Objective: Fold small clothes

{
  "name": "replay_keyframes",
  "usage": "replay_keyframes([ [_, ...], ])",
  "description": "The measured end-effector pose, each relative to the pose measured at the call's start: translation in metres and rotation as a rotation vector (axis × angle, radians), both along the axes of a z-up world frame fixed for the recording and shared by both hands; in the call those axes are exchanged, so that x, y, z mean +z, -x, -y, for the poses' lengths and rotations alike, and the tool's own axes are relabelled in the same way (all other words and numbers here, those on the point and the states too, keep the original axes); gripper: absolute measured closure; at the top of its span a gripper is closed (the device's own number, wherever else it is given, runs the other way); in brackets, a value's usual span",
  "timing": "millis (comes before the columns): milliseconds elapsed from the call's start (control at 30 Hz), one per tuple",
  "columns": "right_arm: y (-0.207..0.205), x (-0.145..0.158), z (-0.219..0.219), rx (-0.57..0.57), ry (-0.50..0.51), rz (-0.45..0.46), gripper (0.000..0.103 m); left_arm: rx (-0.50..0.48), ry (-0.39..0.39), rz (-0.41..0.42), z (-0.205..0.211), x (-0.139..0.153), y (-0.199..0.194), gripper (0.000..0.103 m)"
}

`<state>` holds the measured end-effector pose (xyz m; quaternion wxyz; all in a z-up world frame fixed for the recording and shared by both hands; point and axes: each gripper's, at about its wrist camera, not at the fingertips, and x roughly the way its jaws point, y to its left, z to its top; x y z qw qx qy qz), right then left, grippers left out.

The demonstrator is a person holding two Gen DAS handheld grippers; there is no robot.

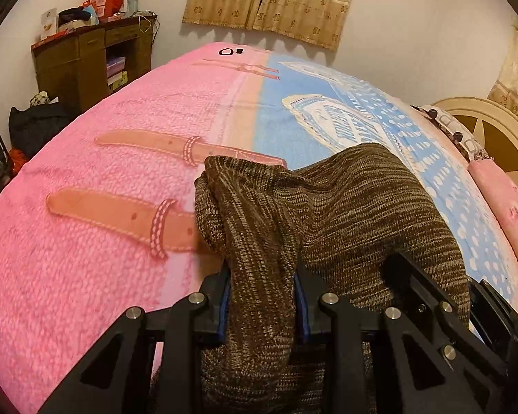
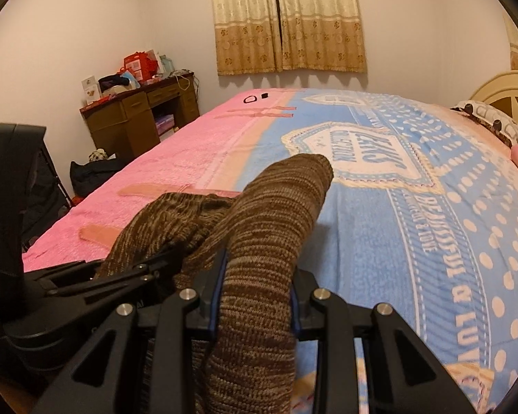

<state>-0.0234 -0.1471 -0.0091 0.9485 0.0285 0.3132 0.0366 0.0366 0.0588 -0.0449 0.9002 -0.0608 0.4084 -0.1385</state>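
Observation:
A brown knitted garment (image 1: pixel 345 207) hangs bunched above a pink and blue bedspread (image 1: pixel 103 172). My left gripper (image 1: pixel 262 296) is shut on a thick fold of it, with the cloth rising between the blue pads. In the left wrist view the right gripper (image 1: pixel 431 296) shows at the lower right, pressed into the same cloth. In the right wrist view my right gripper (image 2: pixel 255 296) is shut on another fold of the garment (image 2: pixel 269 214), whose free end sticks out over the blue part of the bedspread (image 2: pixel 380 241). The left gripper (image 2: pixel 134 269) shows at the lower left there.
A brown wooden desk (image 1: pixel 86 58) piled with boxes stands against the far left wall. Dark bags (image 1: pixel 34 127) lie on the floor beside the bed. A cream headboard (image 1: pixel 483 127) and pillows (image 1: pixel 500 203) close off the right. Curtains (image 1: pixel 272 0) hang on the back wall.

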Motion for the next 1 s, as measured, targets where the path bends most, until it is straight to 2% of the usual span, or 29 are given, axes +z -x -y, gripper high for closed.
replay_keyframes([
  [233, 0.015, 0.009, -0.018, 0.043, 0.025, 0.029, 0.071, 0.040, 0.003, 0.039, -0.023, 0.013, 0.016, 0.073],
  [467, 0.009, 0.016, -0.049, 0.131, 0.024, 0.048, 0.071, 0.137, 0.007, 0.059, -0.064, 0.021, 0.023, 0.073],
  [767, -0.016, 0.021, -0.096, 0.265, 0.033, 0.072, 0.071, 0.276, 0.000, 0.090, -0.120, 0.028, 0.015, 0.073],
  [1000, -0.047, 0.024, -0.136, 0.370, 0.026, 0.123, 0.071, 0.398, -0.067, 0.144, -0.151, 0.038, -0.012, 0.073],
])
